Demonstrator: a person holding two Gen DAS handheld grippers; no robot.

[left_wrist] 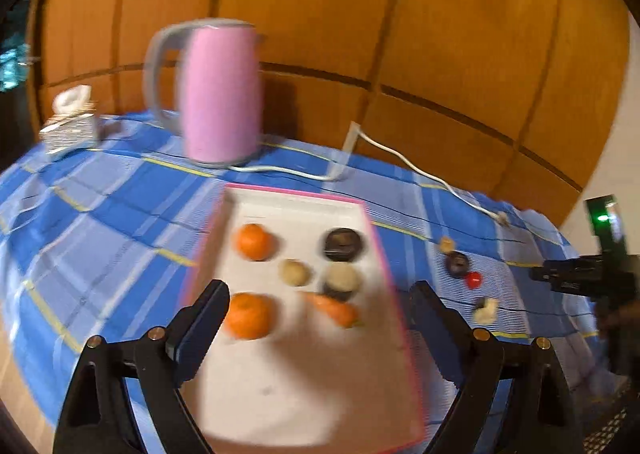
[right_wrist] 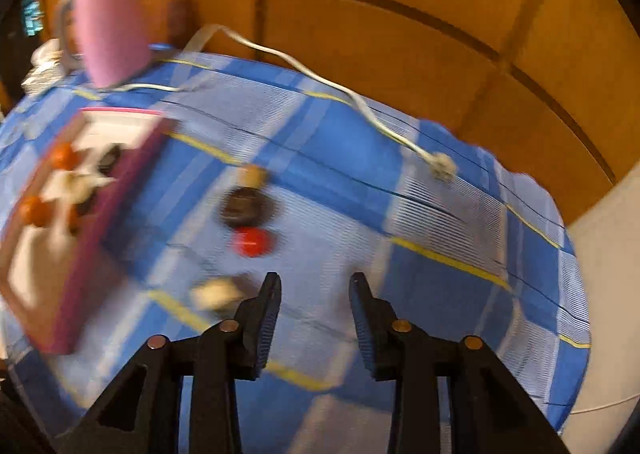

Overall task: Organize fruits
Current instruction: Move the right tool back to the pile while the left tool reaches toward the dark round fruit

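Observation:
A white tray with a pink rim (left_wrist: 296, 386) lies on the blue checked cloth. It holds two oranges (left_wrist: 253, 241) (left_wrist: 247, 316), a carrot (left_wrist: 335, 309), a beige round fruit (left_wrist: 294, 272), a dark fruit (left_wrist: 343, 243) and a beige-topped dark one (left_wrist: 342, 281). Right of the tray on the cloth lie a small tan piece (right_wrist: 251, 175), a dark fruit (right_wrist: 245, 208), a red fruit (right_wrist: 253, 242) and a pale piece (right_wrist: 216, 292). My left gripper (left_wrist: 318, 304) is open and empty above the tray. My right gripper (right_wrist: 315, 292) is open and empty, just right of the pale piece.
A pink kettle (left_wrist: 220, 94) stands at the back of the table with its white cord (left_wrist: 420, 170) trailing right to a plug (right_wrist: 442, 166). A tissue box (left_wrist: 72, 126) sits at the back left. A wooden panelled wall (left_wrist: 400, 34) rises behind the table.

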